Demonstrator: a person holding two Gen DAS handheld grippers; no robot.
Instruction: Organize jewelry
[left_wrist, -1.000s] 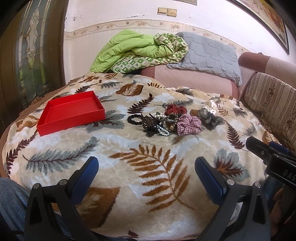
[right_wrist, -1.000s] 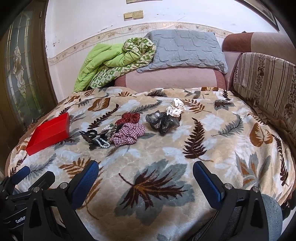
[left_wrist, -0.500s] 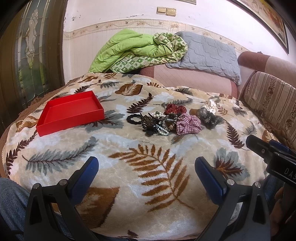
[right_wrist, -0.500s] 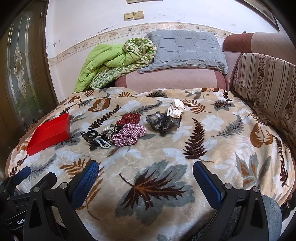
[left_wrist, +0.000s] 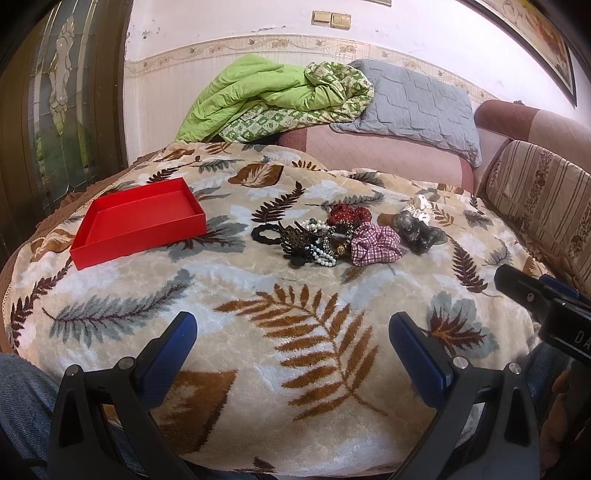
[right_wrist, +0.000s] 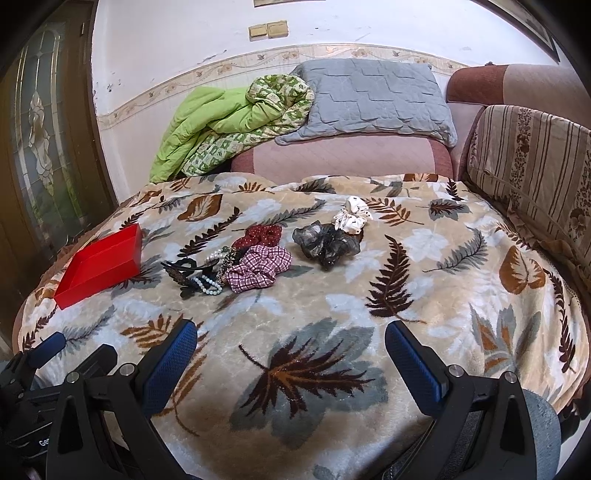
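Jewelry and hair pieces lie in a loose heap near the middle of a leaf-patterned blanket (left_wrist: 258, 369): a black hair tie (left_wrist: 265, 233) at the heap's left end, a dark claw clip (left_wrist: 295, 242) touching it, pearl bead strands (left_wrist: 322, 254) tangled over the clip, a leopard-print band (left_wrist: 338, 240) beside those, a dark red dotted scrunchie (left_wrist: 347, 215) behind, and a red-and-white checked scrunchie (left_wrist: 375, 245) at the front right. Just to the right, slightly apart from the heap, sit a sheer grey scrunchie (right_wrist: 327, 242) and, touching its far side, a white spotted scrunchie (right_wrist: 351, 218). An open red tray (left_wrist: 140, 225) stands on the blanket to the left of the heap, a little apart from the hair tie, with nothing visible inside. The left gripper (left_wrist: 291, 341) hovers low over the near edge of the blanket, jaws spread wide and holding nothing. The right gripper (right_wrist: 290, 345) is beside it, likewise spread wide with nothing between its pads. Beyond the blanket, a green quilt (right_wrist: 221, 122) and a grey pillow (right_wrist: 373, 98) rest on a pink sofa back (right_wrist: 343, 155).
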